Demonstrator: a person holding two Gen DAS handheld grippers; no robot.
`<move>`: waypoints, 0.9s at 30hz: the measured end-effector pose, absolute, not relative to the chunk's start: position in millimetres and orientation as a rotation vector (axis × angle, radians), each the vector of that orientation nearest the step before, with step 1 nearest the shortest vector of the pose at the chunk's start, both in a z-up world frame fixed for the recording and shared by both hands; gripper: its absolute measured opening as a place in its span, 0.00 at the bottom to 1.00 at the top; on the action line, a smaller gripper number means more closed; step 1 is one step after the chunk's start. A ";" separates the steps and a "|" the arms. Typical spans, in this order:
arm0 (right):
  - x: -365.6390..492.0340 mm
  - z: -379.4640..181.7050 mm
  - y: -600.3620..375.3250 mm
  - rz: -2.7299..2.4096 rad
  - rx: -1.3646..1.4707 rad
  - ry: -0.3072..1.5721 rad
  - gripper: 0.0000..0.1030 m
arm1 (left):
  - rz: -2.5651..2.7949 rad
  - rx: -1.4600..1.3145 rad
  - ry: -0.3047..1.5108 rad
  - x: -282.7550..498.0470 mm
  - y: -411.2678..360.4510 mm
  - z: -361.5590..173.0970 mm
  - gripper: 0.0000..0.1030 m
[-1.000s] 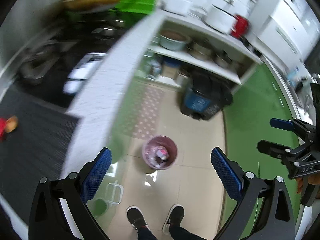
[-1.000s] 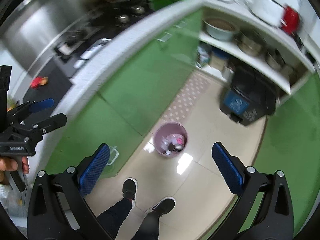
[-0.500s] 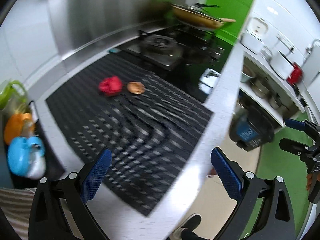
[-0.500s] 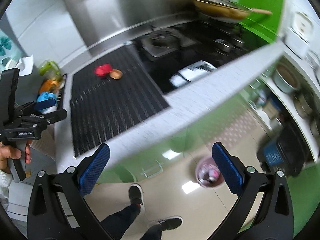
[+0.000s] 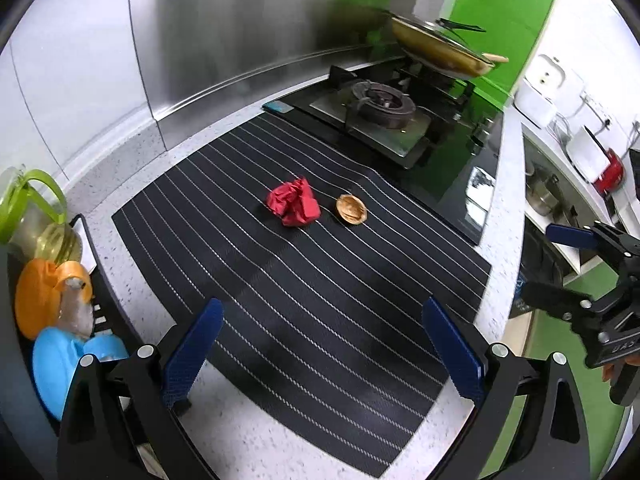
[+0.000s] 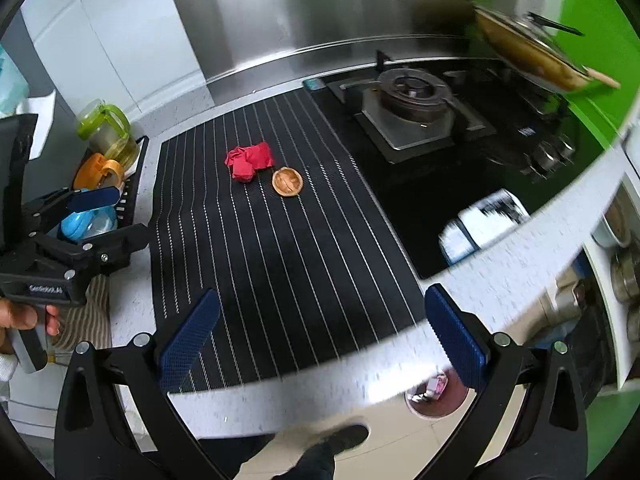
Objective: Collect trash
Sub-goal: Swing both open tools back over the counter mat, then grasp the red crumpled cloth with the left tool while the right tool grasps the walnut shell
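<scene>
A crumpled red paper (image 5: pixel 294 202) and a brown nutshell half (image 5: pixel 351 209), hollow upward, lay just apart on the striped black mat (image 5: pixel 320 300), well clear of the gas burner (image 5: pixel 380 102). Nothing blocked them. The left gripper (image 5: pixel 324 352) and right gripper (image 6: pixel 320 340) hovered wide open, empty. The pink bin (image 6: pixel 436 396) below held what seemed to be wrappers.
</scene>
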State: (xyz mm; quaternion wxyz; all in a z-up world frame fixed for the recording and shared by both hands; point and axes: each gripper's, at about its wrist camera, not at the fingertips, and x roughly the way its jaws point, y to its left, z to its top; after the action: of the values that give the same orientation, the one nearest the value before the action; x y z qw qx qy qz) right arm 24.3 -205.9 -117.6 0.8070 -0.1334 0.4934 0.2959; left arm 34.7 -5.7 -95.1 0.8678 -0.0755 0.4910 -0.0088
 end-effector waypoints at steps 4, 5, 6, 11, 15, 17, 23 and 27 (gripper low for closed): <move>48.3 -131.6 -181.6 0.685 -0.336 1.068 0.97 | 0.014 -0.189 1.032 48.1 3.9 -102.7 0.93; 54.0 -135.6 -176.2 0.701 -0.347 1.070 0.97 | 0.028 -0.196 1.036 51.9 6.8 -105.7 0.93; 62.1 -141.9 -168.7 0.720 -0.367 1.077 0.97 | 0.044 -0.206 1.041 55.3 9.7 -108.6 0.93; 93.2 -166.8 -140.9 0.802 -0.440 1.097 0.97 | 0.134 -0.251 1.059 70.0 24.1 -120.0 0.93; 111.5 -183.5 -124.7 0.846 -0.488 1.114 0.97 | 0.176 -0.282 1.061 81.3 34.6 -125.5 0.93; 118.3 -191.2 -117.4 0.868 -0.503 1.121 0.97 | 0.190 -0.299 1.061 85.7 39.2 -128.2 0.93; 130.7 -208.6 -98.1 0.911 -0.527 1.146 0.81 | 0.206 -0.323 1.068 95.3 45.7 -135.3 0.93; 136.6 -217.4 -89.3 0.927 -0.536 1.165 0.71 | 0.202 -0.330 1.072 99.3 46.8 -138.9 0.93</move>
State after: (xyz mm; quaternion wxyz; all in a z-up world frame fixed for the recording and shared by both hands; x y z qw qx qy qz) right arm 136.6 -89.3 -217.4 0.7029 -0.2407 0.5237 0.4168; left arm 99.3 46.8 -138.9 0.8420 -0.1564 0.5074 0.0957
